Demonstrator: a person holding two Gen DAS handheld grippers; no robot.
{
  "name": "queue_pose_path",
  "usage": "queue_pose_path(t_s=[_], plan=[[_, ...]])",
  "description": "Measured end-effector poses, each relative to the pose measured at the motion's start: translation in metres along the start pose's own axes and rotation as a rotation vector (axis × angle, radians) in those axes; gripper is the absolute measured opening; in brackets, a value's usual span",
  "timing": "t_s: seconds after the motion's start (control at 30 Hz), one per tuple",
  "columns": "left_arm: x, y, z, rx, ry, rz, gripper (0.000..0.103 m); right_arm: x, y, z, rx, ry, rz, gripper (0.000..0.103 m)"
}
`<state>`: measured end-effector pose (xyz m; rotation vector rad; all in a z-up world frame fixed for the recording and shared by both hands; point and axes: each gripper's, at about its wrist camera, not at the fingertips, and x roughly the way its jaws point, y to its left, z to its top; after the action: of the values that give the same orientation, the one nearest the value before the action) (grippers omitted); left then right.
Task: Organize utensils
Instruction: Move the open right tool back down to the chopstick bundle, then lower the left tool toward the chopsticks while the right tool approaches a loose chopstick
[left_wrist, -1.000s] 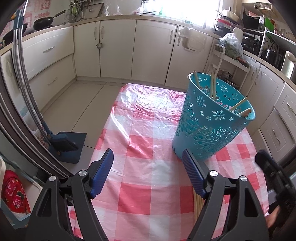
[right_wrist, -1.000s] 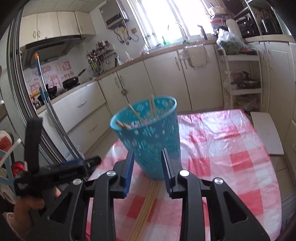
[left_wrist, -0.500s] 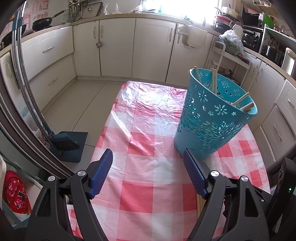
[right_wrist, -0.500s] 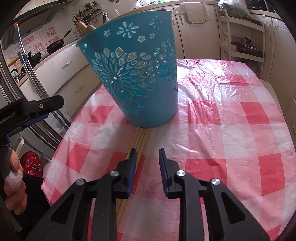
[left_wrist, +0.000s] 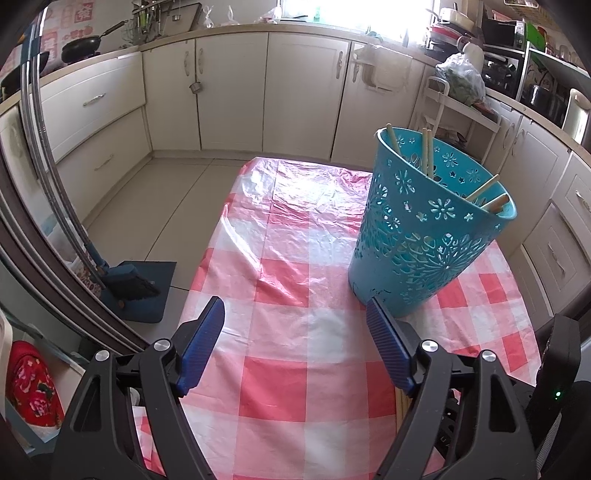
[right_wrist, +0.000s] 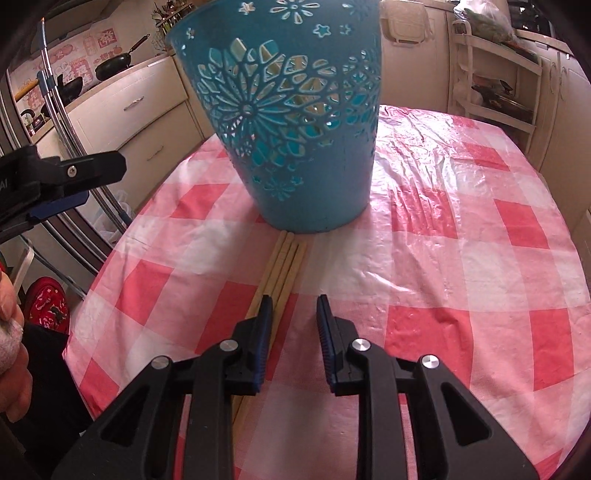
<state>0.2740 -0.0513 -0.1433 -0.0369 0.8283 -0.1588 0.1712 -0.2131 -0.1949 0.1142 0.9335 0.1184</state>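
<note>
**Inspector:** Where is the work sitting?

**Assistant:** A blue perforated basket (right_wrist: 295, 122) is standing upright on the bench (right_wrist: 461, 258), which is wearing a red and white checked plastic cloth. Several wooden chopsticks (left_wrist: 428, 155) are already leaning inside it, tips showing above the rim. A bundle of loose chopsticks (right_wrist: 282, 266) is lying flat on the cloth, its far ends just at the near foot of the basket.

**Inspector:** Right tongs?

**Assistant:** The right tongs (right_wrist: 294, 314) are pointing down at the cloth with the jaws narrow but parted; they have just been closing in. The left blue pad is sitting over the right edge of the bundle. The gap between the pads is showing mostly bare cloth, with at most the rightmost stick at its left edge. Nothing is being gripped.

**Inspector:** Left tongs?

**Assistant:** The left tongs (left_wrist: 295, 325) are standing spread wide and empty over bare cloth, left of the basket. A short piece of the bundle is showing under the right finger in that view.

**Inspector:** Anything else?

**Assistant:** A hand (right_wrist: 11, 369) is showing at the left edge of the right view, below the left tongs.
</note>
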Motion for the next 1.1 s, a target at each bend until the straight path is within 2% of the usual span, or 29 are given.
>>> queue_pose_path(t_s=[0.23, 0.37, 1.1], plan=[[0.000, 0.002, 0.000, -0.001, 0.001, 0.005, 0.075, 0.000, 0.008, -0.003, -0.059, -0.006, -0.048, 0.023], [0.001, 0.005, 0.000, -0.005, 0.002, 0.007, 0.075, 0.000, 0.007, -0.003, -0.065, -0.006, -0.077, 0.011], [0.002, 0.005, 0.000, -0.008, 0.006, 0.008, 0.075, -0.005, -0.013, -0.001, -0.037, -0.001, -0.108, 0.010]])
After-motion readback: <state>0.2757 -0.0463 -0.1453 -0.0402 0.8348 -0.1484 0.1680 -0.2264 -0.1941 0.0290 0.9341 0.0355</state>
